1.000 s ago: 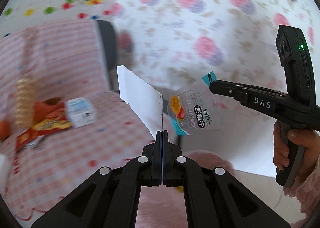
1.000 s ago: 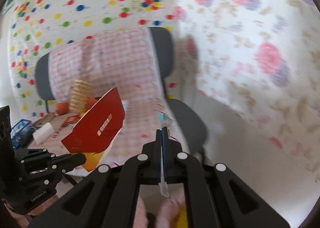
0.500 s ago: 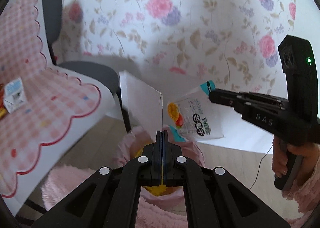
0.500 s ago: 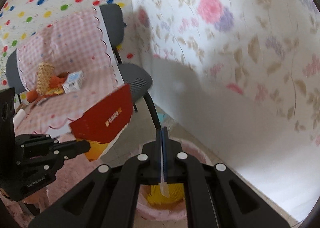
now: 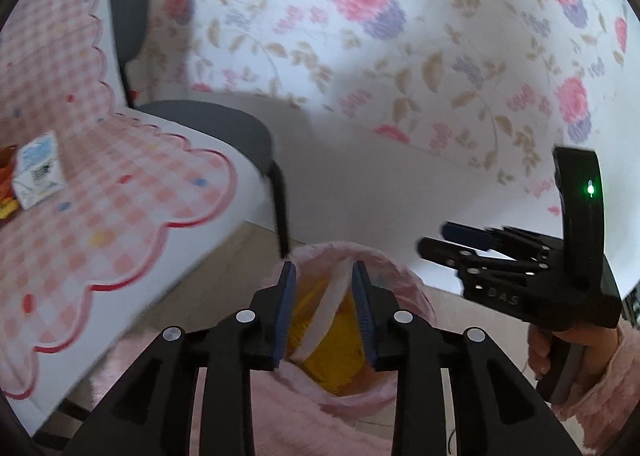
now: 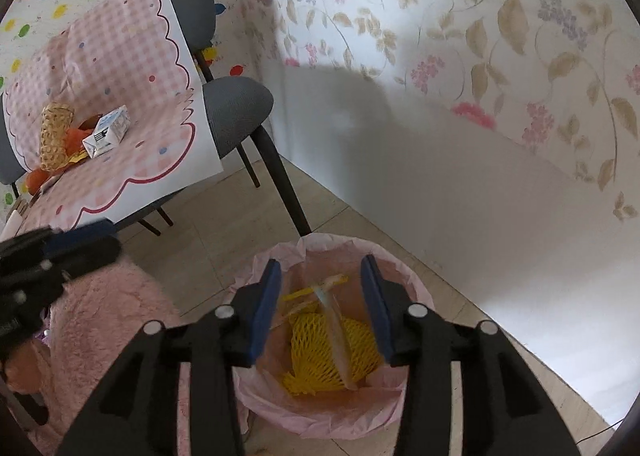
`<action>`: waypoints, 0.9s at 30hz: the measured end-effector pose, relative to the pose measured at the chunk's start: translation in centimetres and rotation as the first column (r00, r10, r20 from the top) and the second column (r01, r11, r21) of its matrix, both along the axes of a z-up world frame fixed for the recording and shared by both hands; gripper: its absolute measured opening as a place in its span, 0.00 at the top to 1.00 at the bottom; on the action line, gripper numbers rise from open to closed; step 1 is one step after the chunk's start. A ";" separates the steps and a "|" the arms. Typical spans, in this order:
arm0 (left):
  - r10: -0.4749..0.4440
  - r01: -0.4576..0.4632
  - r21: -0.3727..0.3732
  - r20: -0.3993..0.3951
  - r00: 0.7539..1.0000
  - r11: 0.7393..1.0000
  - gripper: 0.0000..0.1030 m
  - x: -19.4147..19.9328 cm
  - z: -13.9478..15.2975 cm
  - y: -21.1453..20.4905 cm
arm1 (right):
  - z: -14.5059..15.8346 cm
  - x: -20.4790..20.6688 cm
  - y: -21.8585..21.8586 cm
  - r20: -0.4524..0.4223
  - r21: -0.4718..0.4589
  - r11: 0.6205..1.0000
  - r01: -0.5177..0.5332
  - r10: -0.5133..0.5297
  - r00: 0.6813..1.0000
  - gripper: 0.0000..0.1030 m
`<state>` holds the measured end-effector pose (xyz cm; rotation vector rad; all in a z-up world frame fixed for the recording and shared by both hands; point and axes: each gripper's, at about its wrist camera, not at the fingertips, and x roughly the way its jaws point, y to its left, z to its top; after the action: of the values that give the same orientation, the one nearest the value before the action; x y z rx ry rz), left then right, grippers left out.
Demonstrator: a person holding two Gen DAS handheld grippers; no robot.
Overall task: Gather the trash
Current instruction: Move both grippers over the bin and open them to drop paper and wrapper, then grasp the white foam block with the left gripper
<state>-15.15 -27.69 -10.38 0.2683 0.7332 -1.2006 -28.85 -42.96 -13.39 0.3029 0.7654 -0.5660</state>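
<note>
Both grippers hang over a bin lined with a pink bag [image 6: 404,280], which stands on the tiled floor near the corner of the flowered wall. The left gripper [image 5: 323,276] has just been opening its fingers; they now stand apart and released, gripping nothing, and in the gap between them a pale card [image 5: 326,312] shows edge-on, already down inside the bin and touching neither pad as far as can be told. The right gripper [image 6: 320,276] has likewise just been opening; its fingers are parted and hold nothing, and seen through the gap a thin clear wrapper [image 6: 336,332] lies across a yellow foam net [image 6: 316,348] at the bottom of the bag. In the left wrist view the right gripper sits at about 3 o'clock, with a hand [image 5: 540,352] in a fluffy pink sleeve on its handle; in the right wrist view the left gripper's blurred tips come in at 9 o'clock, above more fluffy pink fabric. Up at 10 o'clock in the right wrist view stands the bench [image 6: 176,172] under a pink checked cloth, well apart from the bin, with a grey chair [image 6: 232,108] beside it. More trash lies there: a small white-and-blue carton [image 6: 107,131], a woven yellowish net sleeve [image 6: 54,136] standing upright just beside it, and orange wrappers [image 6: 76,136] between them.
</note>
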 end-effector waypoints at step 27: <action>0.666 -0.670 0.025 0.093 0.741 0.742 0.14 8.2 5.8 22.5 | 11.6 13.0 12.4 0.114 -0.113 0.893 -0.435 0.446 0.888 0.06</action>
<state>-6.91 -5.21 -4.53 0.0765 0.7084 -0.4717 -15.87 -30.56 -1.79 0.0796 0.6471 -0.1422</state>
